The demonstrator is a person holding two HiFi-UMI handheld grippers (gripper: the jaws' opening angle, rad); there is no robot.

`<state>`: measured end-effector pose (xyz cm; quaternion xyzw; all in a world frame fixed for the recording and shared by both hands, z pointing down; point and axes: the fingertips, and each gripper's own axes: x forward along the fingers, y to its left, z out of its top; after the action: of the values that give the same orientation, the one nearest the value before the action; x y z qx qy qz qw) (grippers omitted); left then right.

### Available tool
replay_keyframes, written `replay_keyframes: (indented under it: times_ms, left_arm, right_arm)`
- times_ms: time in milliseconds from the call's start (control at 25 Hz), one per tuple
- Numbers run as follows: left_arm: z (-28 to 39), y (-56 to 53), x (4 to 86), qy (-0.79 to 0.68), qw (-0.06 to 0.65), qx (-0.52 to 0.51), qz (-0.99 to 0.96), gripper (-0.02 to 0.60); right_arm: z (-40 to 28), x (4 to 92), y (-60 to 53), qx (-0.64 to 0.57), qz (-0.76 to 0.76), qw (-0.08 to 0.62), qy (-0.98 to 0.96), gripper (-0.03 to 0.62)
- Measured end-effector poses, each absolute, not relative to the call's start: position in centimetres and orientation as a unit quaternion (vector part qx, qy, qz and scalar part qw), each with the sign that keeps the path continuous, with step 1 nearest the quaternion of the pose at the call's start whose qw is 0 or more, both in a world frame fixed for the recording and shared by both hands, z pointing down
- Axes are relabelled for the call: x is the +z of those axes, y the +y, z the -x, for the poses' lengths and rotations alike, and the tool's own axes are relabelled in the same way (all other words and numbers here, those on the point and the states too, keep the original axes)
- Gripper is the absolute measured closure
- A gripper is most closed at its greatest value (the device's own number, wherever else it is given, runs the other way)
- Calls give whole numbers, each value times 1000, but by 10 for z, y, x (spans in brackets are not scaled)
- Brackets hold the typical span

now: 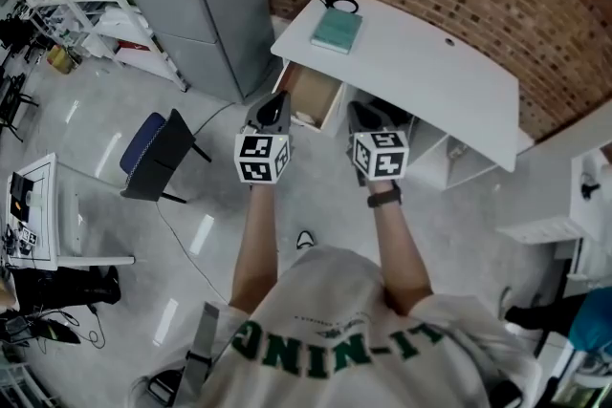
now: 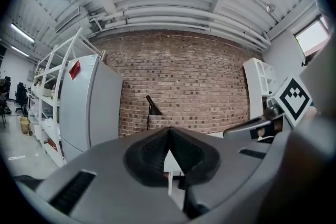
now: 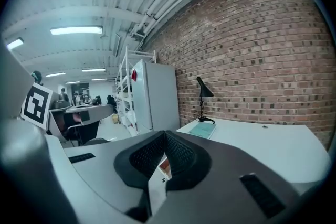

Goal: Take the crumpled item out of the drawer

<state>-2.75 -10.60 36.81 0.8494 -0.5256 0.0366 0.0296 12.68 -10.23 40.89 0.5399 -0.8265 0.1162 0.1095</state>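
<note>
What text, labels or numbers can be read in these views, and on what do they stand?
Nothing reads clearly.
Green lettering on the shirt: upside down in the head view and creased, not reliably readable.
The red label on the grey cabinet: too small to read.
The marker cubes: black-and-white square patterns, no words.

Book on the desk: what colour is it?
The book is teal; head view shows it best.
</note>
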Motion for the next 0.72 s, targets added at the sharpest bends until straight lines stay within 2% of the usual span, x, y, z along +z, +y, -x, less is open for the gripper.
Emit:
replay_keyframes:
  times_ms: [720]
  left_arm:
    - [43, -250, 471, -518, 115, 73, -844, 588]
  right_arm:
    - [-92, 512, -250, 203, -482, 177, -834, 588]
